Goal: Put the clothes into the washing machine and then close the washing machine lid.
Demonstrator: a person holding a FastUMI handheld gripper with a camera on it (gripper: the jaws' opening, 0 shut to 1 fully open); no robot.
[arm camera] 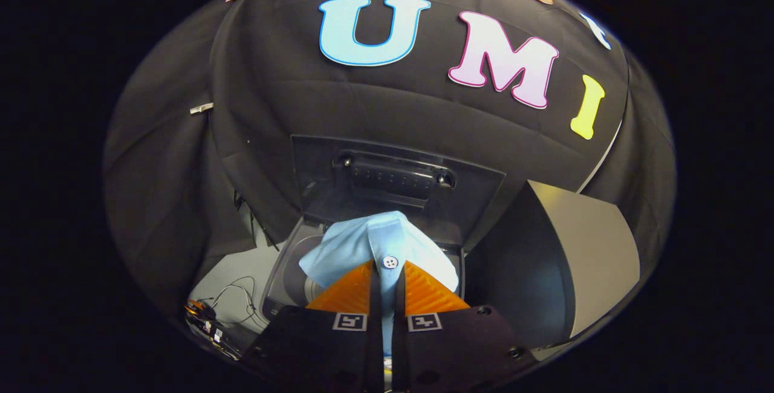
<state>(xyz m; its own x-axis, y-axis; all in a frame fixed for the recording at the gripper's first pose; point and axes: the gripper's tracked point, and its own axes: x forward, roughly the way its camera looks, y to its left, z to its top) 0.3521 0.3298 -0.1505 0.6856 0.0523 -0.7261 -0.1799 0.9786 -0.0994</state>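
While gripper (387,284) hangs above open washing machine (284,272), orange fingers (344,293) pinch light blue shirt (375,245) at lower centre of frame, pads nearly together, cloth with white button (390,262) squeezed between. Shirt bunches just ahead of fingertips, over drum mouth, likely held high to clear rim before drop. Lid (393,181) stands raised behind shirt, mid-frame, leaving opening free. Grey box (580,254) sits right of machine. Cables (233,296) trail lower left.

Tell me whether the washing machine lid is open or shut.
Open: the lid stands upright behind the drum opening, beyond the blue shirt pinched between the fingers.
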